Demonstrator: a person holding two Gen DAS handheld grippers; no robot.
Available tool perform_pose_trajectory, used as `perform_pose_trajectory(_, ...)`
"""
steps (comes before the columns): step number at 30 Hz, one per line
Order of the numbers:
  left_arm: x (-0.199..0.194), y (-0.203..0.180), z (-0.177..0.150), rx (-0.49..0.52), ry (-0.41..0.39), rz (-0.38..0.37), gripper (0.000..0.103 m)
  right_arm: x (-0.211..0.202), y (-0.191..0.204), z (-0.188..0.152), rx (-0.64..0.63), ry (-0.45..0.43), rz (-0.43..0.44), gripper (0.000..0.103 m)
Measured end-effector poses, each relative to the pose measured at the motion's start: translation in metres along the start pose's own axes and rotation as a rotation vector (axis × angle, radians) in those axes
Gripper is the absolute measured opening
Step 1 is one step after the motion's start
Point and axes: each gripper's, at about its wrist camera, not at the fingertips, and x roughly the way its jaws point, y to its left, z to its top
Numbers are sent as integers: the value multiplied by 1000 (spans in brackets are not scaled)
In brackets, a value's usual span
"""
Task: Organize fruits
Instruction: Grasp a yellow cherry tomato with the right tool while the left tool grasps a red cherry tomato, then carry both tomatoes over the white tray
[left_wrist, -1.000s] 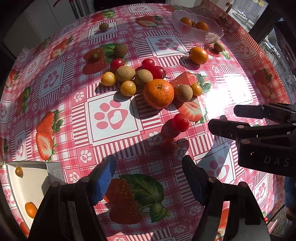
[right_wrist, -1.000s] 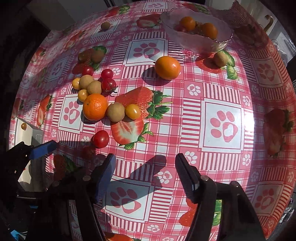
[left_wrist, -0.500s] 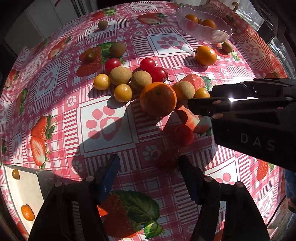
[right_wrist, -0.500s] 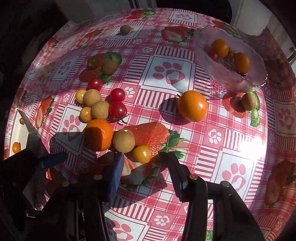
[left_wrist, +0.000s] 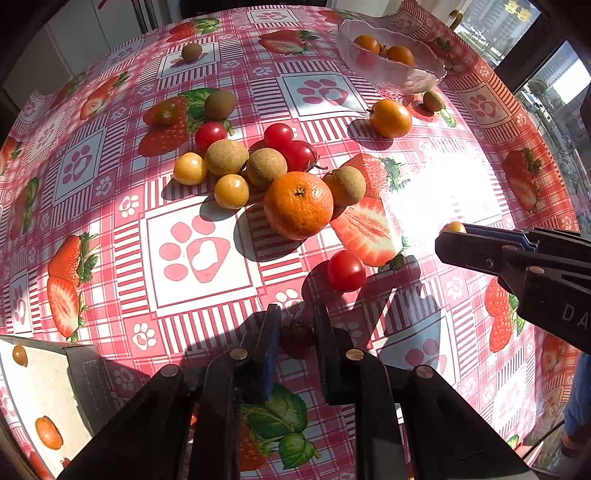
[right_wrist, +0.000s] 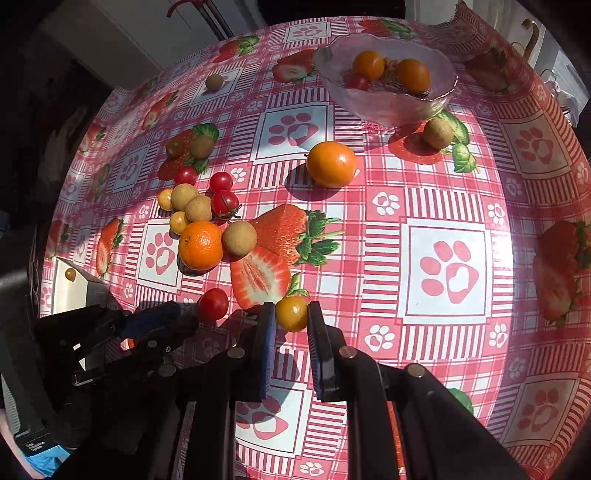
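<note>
My right gripper (right_wrist: 291, 317) is clamped on a small yellow-orange cherry tomato (right_wrist: 291, 313), pinched between the two blue-padded fingers (right_wrist: 266, 332) at their tips. From my left wrist camera only a sliver of that tomato (left_wrist: 454, 226) shows at the tip of the right gripper (left_wrist: 452, 240), which comes in from the right edge. My left gripper (left_wrist: 297, 332) is closed on a dark red cherry tomato (left_wrist: 297, 338) that sits in shadow between its fingers; it looks pinched, though the shade makes the contact hard to read.

Just beyond my left fingers a bright red cherry tomato (left_wrist: 346, 270) lies loose on the tablecloth (left_wrist: 199, 254), which is red checked with strawberries and paw prints. Farther out sits the main cluster: a mandarin (left_wrist: 298, 205) touching a brown longan (left_wrist: 344, 185) on its right, two more longans (left_wrist: 266, 167) behind it, two yellow cherry tomatoes (left_wrist: 231, 191) to the left, and three red cherry tomatoes (left_wrist: 300, 155) at the back. A second, smoother orange fruit (left_wrist: 390, 118) lies apart nearer the glass bowl (right_wrist: 384, 107), which holds two orange fruits (right_wrist: 413, 75) and a red tomato (right_wrist: 357, 82). One longan (right_wrist: 437, 133) rests just beside the bowl's base. At my lower left a white tray (left_wrist: 33, 387) carries small orange fruits (left_wrist: 48, 432).
</note>
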Motion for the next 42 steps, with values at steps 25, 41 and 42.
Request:
perform_pose_trajectory(25, -101, 72, -92, -57, -40, -14, 20, -32, 67, -90, 65, 67, 13, 19)
perform_pose_trajectory(41, -124, 147, -154, -187, -49, 25, 20, -29, 153, -98, -92, 130, 9, 19)
perform_pose_trajectory(42, -126, 151, -158, -198, -49, 23, 20, -28, 160, -98, -108, 132, 11, 19)
